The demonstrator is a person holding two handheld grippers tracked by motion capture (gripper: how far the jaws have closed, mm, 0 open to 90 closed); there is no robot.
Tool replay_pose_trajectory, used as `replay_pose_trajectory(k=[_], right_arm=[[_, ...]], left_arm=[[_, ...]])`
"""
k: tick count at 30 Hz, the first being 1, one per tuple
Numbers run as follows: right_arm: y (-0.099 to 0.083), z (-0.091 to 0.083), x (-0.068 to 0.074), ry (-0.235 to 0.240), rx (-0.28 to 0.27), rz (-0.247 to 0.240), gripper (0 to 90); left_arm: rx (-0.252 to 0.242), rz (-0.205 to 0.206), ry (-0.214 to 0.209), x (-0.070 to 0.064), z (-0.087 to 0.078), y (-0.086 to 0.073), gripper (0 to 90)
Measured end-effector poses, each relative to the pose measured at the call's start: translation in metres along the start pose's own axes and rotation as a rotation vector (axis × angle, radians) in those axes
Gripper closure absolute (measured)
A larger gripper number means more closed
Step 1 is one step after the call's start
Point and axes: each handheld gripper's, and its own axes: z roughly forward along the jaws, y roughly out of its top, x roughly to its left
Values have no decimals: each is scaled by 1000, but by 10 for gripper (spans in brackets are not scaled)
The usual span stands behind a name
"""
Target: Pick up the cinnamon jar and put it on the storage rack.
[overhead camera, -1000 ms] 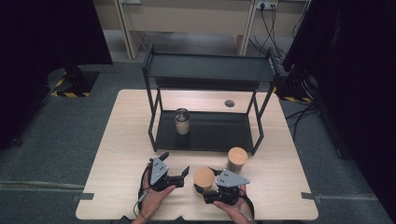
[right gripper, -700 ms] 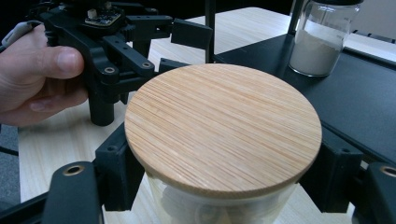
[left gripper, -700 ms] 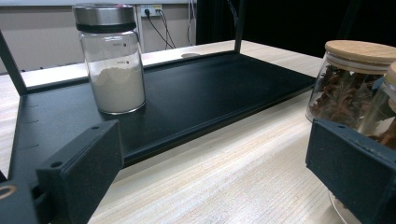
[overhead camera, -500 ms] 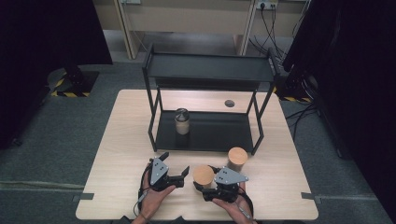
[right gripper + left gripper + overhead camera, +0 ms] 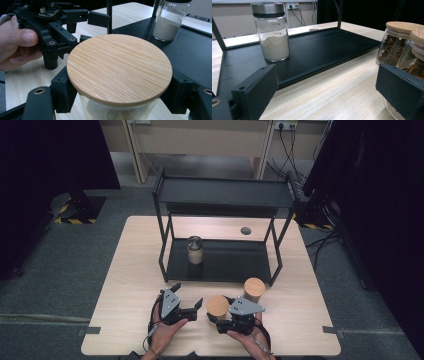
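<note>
1. A pale wooden table (image 5: 125, 285) holds a black two-tier metal shelf (image 5: 225, 195) standing toward its far side.
2. On the shelf's lower tier stands a glass jar with a metal lid (image 5: 194, 249), upright, partly filled with white powder.
3. Near the table's front edge, the right gripper (image 5: 219, 314), held in a person's hand, has its two black jaws closed around a glass jar with a round wooden lid (image 5: 217, 306). The jar stands upright on the table.
4. A second wooden-lidded jar (image 5: 254, 290) stands just beside it, in front of the shelf's right front leg. The left gripper view shows star anise inside it.
5. The left gripper (image 5: 187, 298), held in the other hand, rests to the left of the gripped jar. Its jaws are spread wide and hold nothing.
</note>
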Motion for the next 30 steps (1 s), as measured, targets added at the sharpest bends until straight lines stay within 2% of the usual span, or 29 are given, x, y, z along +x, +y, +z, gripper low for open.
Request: replay_pose_trajectory(k=[30], right_arm=[[19,0,-6,-21,2,-5,260]], left_arm=[[0,0,0,0,0,0,37]])
